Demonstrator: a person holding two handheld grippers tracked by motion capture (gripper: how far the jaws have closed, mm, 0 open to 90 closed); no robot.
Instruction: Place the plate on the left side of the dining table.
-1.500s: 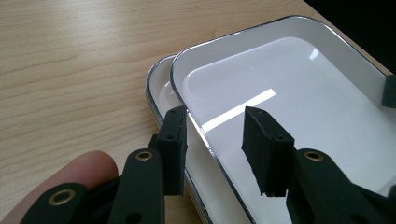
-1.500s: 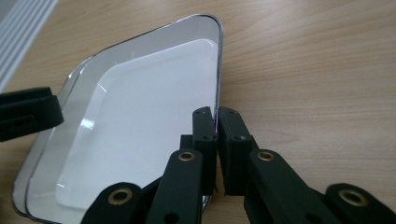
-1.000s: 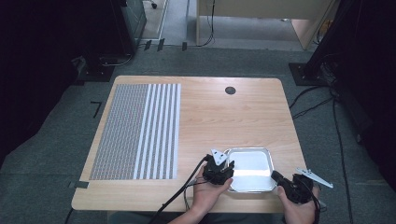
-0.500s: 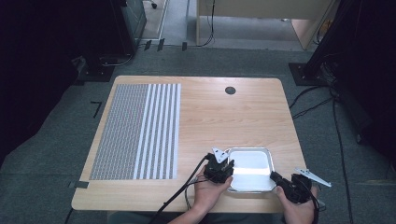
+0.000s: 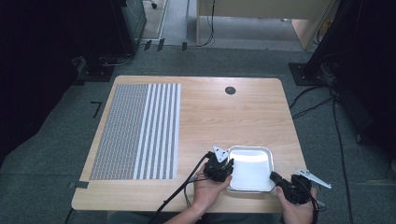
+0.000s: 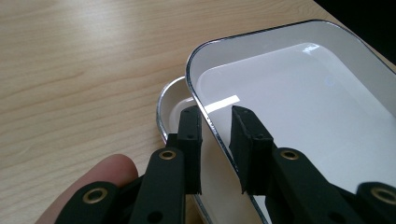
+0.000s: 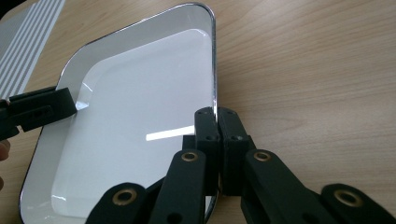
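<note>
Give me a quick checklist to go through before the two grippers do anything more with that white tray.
1. Right gripper clamped on the top tray rim: ok.
2. Left gripper clamped on the opposite rim: not ok. Its jaws have just been closing with the rim between them, but gaps remain.
3. Top tray empty: ok.
4. Lower tray free of the top one: cannot tell.
5. Bare table beyond the trays: ok.

Light wooden surface (image 5: 210, 121); a white tray (image 5: 252, 168) between the two tongs; a striped mat (image 5: 140, 130) well left of them.
</note>
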